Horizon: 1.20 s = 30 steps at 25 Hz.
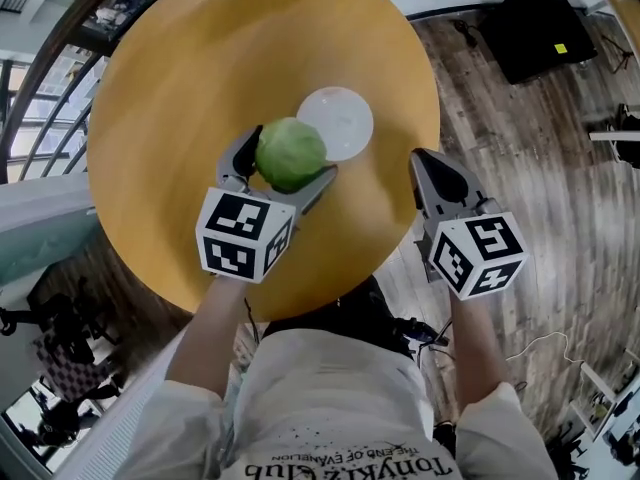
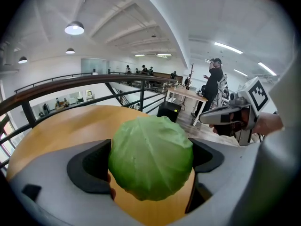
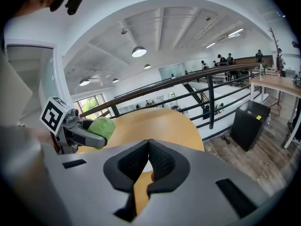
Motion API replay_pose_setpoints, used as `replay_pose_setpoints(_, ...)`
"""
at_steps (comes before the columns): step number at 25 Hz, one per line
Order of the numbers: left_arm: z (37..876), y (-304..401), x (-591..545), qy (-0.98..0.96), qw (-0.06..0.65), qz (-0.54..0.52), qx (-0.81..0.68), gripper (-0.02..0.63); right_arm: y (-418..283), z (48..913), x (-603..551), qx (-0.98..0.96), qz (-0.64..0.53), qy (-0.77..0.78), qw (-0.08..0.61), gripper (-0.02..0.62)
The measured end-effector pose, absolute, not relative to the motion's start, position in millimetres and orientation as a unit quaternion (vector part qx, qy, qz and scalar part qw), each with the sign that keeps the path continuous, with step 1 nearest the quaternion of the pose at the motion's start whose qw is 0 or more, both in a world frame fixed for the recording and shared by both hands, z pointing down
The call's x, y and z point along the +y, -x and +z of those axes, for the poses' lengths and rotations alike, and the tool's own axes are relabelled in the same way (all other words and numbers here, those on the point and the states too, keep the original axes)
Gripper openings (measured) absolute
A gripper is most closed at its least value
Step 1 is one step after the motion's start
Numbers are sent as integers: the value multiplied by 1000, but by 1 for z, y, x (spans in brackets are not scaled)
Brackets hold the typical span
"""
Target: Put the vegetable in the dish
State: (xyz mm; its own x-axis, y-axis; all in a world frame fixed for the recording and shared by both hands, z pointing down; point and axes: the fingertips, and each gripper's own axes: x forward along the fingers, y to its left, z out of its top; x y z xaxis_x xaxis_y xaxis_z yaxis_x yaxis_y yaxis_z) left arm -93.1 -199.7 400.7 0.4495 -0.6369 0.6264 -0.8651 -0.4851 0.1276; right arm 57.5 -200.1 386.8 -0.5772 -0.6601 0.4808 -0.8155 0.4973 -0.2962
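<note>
Head view: left gripper (image 1: 284, 169) clamps the cabbage (image 1: 291, 152) just near-left of the white dish (image 1: 341, 118), seemingly poised for delivery; right gripper (image 1: 424, 160), jaws together, empty, stands clear rightward.

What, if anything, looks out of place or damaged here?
Nothing stands out. The round green cabbage sits whole in the left claw, near the flat white round dish on the round wooden table.

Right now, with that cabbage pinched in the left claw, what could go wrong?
The round cabbage is gripped only at its sides by the left gripper; it could slip and roll off the table. The dish looks barely wider than the cabbage, so an off-centre release may knock it or miss.
</note>
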Motion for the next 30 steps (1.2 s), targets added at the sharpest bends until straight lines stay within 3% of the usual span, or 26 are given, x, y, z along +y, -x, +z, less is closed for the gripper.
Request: replay_pose_setpoints(30, 491, 71, -259, -828, 213, 347, -387, 497, -54, 460, -249, -838, 278, -434, 181, 25)
